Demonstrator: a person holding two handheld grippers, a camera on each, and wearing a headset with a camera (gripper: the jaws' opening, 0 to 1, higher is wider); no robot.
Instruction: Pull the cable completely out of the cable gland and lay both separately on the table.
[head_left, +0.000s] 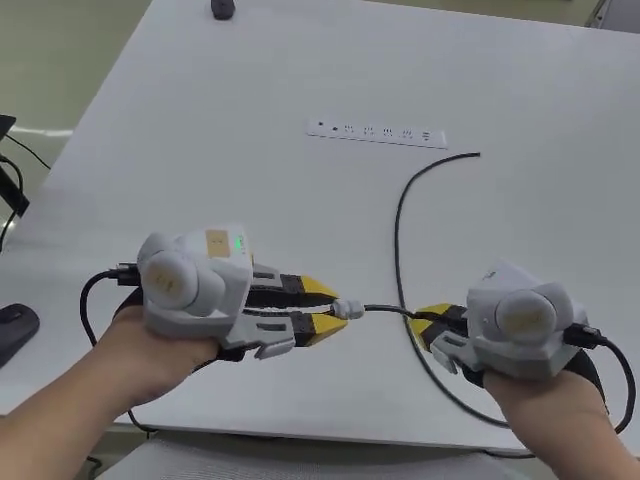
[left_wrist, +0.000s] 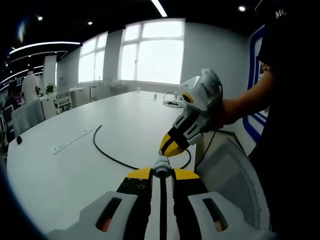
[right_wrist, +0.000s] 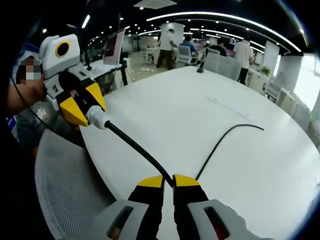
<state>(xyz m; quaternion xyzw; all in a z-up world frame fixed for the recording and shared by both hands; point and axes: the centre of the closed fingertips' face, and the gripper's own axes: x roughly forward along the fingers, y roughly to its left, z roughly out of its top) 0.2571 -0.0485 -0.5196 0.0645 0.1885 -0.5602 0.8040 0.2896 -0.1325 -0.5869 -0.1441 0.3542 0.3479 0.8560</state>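
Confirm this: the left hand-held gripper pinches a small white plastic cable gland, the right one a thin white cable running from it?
Nearly. The thin cable in the right hand-held gripper is black, not white, as the right gripper view shows. The left hand-held gripper does pinch the small white plastic cable gland.

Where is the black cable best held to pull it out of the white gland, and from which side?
Grip the cable on the straight stretch just beyond the gland, coming from the side opposite the left tool, in line with it. That stretch leaves the gland straight, so the pull probably follows its axis. The right tool is shut there.
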